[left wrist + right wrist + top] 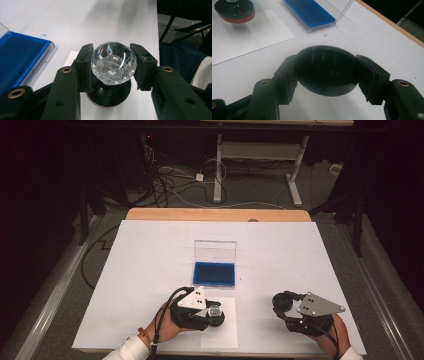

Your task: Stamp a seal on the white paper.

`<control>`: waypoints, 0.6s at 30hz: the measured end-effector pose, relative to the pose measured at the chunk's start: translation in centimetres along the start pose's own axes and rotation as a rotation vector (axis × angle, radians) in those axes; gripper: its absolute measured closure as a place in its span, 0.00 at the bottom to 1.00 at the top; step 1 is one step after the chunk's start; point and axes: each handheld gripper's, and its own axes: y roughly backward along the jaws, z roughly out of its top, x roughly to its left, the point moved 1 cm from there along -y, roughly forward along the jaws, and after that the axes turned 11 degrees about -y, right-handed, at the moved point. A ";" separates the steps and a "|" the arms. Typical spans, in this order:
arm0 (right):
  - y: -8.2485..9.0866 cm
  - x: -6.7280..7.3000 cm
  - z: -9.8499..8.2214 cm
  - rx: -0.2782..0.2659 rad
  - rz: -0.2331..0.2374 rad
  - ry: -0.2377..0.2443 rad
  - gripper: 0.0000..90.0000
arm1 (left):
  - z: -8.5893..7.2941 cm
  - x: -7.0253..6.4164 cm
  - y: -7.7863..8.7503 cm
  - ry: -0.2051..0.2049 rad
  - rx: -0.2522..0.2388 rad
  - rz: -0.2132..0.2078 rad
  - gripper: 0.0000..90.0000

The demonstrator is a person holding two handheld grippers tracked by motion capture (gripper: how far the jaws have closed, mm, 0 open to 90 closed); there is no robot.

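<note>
Left gripper (113, 66) clenched on stamp (113, 65) by its faceted crystal knob, above paper (227, 332) near ink pad (214, 273). Right gripper (325, 72) clamped on black cap (327, 70). Risk: smooth knob slipping sideways, smudging the print on the desk (310, 250).

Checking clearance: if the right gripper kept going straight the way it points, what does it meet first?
Probably the blue ink pad case with its clear lid raised. The right gripper, jaws shut on a black round cap, points across bare white sheet toward it. Depth is unclear, so it might pass beside it.
</note>
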 end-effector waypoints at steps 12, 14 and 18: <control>-0.2 0.0 -0.1 0.010 0.012 0.000 0.43 | -0.4 0.1 -1.2 0.004 0.006 -0.036 0.60; -0.3 0.0 -0.1 0.012 0.013 0.001 0.43 | -0.5 0.1 -1.5 0.003 0.011 -0.039 0.60; -0.4 0.0 -0.2 0.016 0.014 0.000 0.43 | -0.6 0.2 -1.8 -0.006 0.021 -0.033 0.60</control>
